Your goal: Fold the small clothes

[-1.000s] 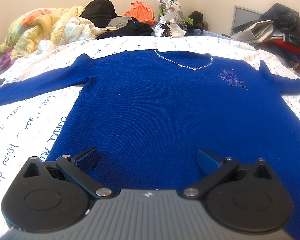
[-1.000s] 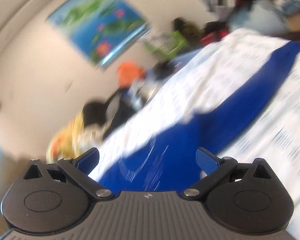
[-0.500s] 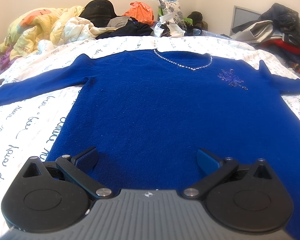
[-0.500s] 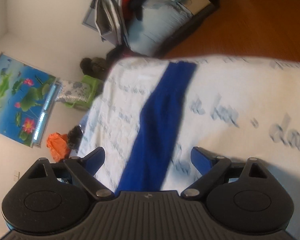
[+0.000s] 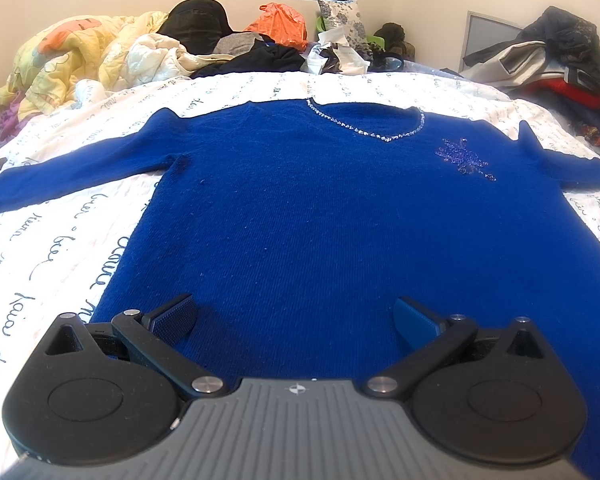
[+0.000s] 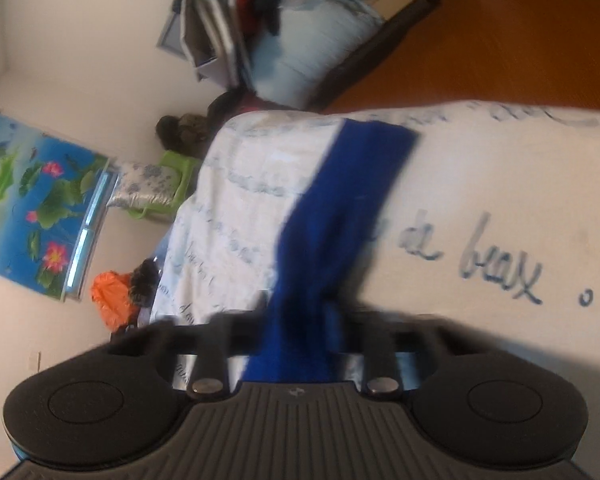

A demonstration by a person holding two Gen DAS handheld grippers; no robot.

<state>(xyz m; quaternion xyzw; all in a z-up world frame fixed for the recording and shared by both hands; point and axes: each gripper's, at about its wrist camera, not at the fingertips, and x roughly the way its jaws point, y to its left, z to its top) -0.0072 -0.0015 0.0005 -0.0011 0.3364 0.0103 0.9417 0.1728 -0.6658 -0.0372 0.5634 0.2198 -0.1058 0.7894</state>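
Note:
A royal blue knit sweater (image 5: 320, 208) lies flat, front up, on the white bedsheet (image 5: 60, 240), with a beaded V neckline (image 5: 380, 134) and a sparkly motif (image 5: 464, 158) on the chest. Both sleeves are spread out to the sides. My left gripper (image 5: 296, 316) hovers open just over the sweater's lower hem, nothing between its blue pads. In the right wrist view, the right sleeve (image 6: 340, 200) runs toward the bed's edge. My right gripper (image 6: 296, 320) is closing on this sleeve near its middle, and the cloth bunches between the jaws.
A heap of quilts and clothes (image 5: 120, 52) and an orange bag (image 5: 280, 24) lie along the head of the bed. More clothes (image 5: 556, 60) are piled at the right. The wooden floor (image 6: 520, 40) shows beyond the bed's edge (image 6: 460, 106).
The right gripper swung down over the sleeve, rolled, and its jaws went from wide open to pinched on the cloth. The left gripper and the sweater body have not moved.

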